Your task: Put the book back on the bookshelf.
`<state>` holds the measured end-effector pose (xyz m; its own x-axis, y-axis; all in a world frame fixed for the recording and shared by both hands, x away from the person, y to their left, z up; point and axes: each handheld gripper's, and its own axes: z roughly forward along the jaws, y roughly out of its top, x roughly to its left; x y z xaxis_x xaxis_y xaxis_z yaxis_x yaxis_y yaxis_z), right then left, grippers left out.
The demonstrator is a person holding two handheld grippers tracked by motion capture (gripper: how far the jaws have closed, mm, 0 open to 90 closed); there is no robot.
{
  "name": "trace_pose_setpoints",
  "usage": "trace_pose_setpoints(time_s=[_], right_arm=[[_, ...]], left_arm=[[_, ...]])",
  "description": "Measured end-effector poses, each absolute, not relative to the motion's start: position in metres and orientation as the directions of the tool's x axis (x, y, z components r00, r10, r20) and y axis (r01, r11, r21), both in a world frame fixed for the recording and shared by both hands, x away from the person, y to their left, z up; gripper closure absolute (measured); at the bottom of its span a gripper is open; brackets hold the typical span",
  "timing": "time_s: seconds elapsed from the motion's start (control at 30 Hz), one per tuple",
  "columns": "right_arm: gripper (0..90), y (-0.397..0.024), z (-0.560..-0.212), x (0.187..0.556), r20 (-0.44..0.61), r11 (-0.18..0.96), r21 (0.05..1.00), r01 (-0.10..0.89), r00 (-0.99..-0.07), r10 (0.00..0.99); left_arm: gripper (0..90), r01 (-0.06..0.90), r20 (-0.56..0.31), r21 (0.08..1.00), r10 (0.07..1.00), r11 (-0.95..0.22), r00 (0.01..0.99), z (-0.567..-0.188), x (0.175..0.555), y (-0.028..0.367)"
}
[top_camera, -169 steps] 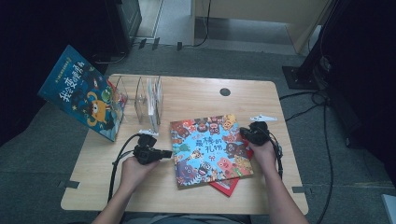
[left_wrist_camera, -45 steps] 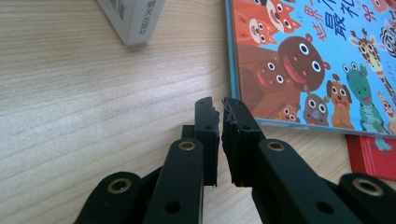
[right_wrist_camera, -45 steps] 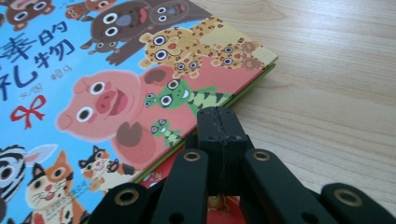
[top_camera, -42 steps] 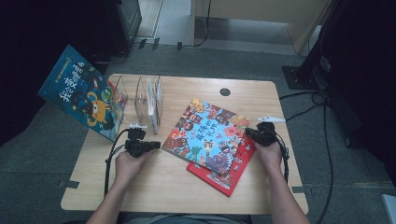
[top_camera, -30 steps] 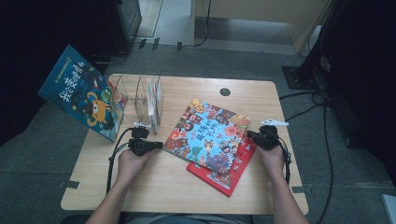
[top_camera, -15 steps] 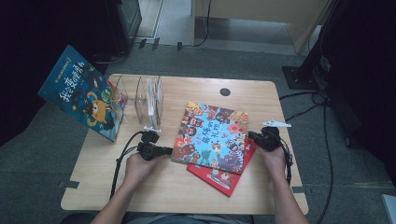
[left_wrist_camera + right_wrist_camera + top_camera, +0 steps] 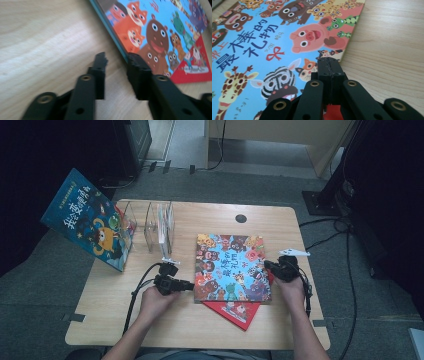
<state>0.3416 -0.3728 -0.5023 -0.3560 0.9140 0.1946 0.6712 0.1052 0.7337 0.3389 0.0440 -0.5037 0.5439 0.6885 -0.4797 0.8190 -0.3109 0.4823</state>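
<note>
1. The counter stretches out ahead of both hand-held grippers, pale wood with bare room left of my left one.
2. The blue animal picture book lies flat between my two hand-held grippers, its cover up. Its near left edge sits just beside the left jaws in the left gripper view, and its right edge runs just past the right jaws.
3. The red book lies under the blue one, one corner poking out toward me, nearer my right hand-held gripper than my left.
4. Farther ahead of my left hand-held gripper stands the clear acrylic book rack, and a second blue picture book leans against its outer side.
5. The left hand-held gripper has just been spreading its jaws; they stand parted with bare wood between them, the book edge touching or nearly touching the outer jaw, nothing pinched.
6. The right hand-held gripper has its jaws pressed together at the blue book's right edge. Red shows low between them, so I judge they may be pinching the red book, but I cannot tell for sure.
7. Risks, as I judge them: if I close the left jaws from here they may bite only air or nudge the book sideways; a lift by the right alone could drag both books together or let the upper one slide off.
</note>
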Motion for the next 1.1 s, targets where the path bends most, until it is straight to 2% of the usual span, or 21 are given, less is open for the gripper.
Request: trace_pose_setpoints(time_s=[0.1, 0.27, 0.63, 1.0, 1.1], right_arm=[[90.0, -0.376, -0.503, 0.343, 0.197, 0.091, 0.732, 0.675, -0.338, 0.92], [90.0, -0.381, -0.504, 0.344, 0.188, 0.088, 0.72, 0.688, -0.317, 0.93], [90.0, -0.377, -0.502, 0.347, 0.19, 0.104, 0.729, 0.677, -0.345, 0.919], [90.0, -0.376, -0.503, 0.347, 0.201, 0.1, 0.731, 0.675, -0.353, 0.914], [90.0, -0.376, -0.503, 0.347, 0.2, 0.101, 0.731, 0.675, -0.354, 0.914]], left_arm=[[53.5, 0.819, -0.475, 0.489, 0.695, -0.302, 0.54, -0.502, 0.346, 0.044], [45.1, 0.808, -0.455, 0.501, 0.701, -0.309, 0.55, -0.497, 0.356, 0.038], [41.4, 0.806, -0.462, 0.508, 0.693, -0.305, 0.554, -0.494, 0.375, 0.025], [40.4, 0.797, -0.442, 0.506, 0.695, -0.329, 0.568, -0.502, 0.378, 0.015], [36.2, 0.796, -0.442, 0.514, 0.698, -0.318, 0.564, -0.502, 0.378, 0.011]])
